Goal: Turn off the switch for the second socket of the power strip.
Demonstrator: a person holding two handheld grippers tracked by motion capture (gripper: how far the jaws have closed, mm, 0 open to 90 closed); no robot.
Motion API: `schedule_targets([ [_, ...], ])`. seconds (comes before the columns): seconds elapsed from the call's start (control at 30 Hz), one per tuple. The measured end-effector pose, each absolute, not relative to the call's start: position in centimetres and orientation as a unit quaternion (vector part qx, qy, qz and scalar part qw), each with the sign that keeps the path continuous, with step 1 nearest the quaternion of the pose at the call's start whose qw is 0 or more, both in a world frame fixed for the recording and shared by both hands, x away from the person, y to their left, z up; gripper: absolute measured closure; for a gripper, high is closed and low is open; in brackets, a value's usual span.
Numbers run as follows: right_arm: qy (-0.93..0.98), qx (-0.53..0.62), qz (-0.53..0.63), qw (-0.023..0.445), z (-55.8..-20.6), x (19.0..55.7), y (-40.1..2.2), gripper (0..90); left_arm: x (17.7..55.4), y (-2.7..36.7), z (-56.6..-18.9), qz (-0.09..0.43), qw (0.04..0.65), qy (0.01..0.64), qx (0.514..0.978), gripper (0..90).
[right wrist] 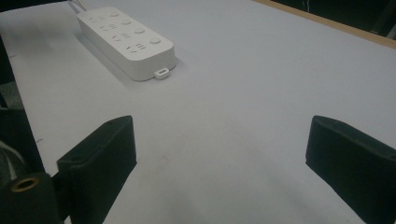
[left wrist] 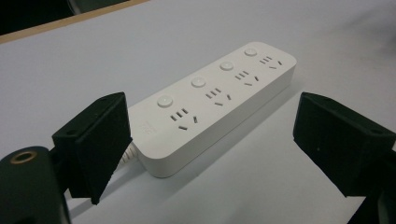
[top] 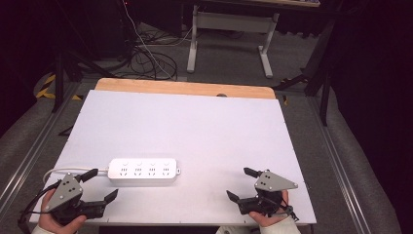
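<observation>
A white power strip (top: 142,171) with several sockets and round buttons lies flat on the white table top (top: 195,126), left of centre near the front edge. Its white cable (top: 61,170) curls off to the left. My left gripper (top: 101,185) is open at the front left corner, its jaws just short of the strip's cable end; the left gripper view has the strip (left wrist: 210,105) lying ahead between the spread jaws (left wrist: 212,144). My right gripper (top: 242,184) is open at the front right, nothing between its jaws, with the strip (right wrist: 126,41) far off.
The white sheet covers a wooden table whose bare edge (top: 185,87) runs along the back. Beyond it on the grey floor are cables (top: 146,58) and a white desk frame (top: 229,34). Metal rails (top: 29,151) run along both table sides.
</observation>
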State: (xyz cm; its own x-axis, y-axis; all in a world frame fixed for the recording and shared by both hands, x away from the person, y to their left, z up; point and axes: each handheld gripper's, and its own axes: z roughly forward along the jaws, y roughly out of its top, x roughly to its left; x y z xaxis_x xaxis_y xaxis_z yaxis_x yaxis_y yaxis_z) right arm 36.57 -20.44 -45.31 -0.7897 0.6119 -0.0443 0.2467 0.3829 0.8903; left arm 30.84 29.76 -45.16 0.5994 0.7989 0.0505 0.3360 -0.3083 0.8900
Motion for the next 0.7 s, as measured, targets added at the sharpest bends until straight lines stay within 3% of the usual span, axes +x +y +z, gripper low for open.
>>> schedule_targets([
  [0.7, 0.81, 0.264, 0.488, 0.191, -45.43, 36.47, -20.46, 10.6, 30.62, 29.67, -44.78, 0.262, 0.453, 0.36, 0.773, 15.9],
])
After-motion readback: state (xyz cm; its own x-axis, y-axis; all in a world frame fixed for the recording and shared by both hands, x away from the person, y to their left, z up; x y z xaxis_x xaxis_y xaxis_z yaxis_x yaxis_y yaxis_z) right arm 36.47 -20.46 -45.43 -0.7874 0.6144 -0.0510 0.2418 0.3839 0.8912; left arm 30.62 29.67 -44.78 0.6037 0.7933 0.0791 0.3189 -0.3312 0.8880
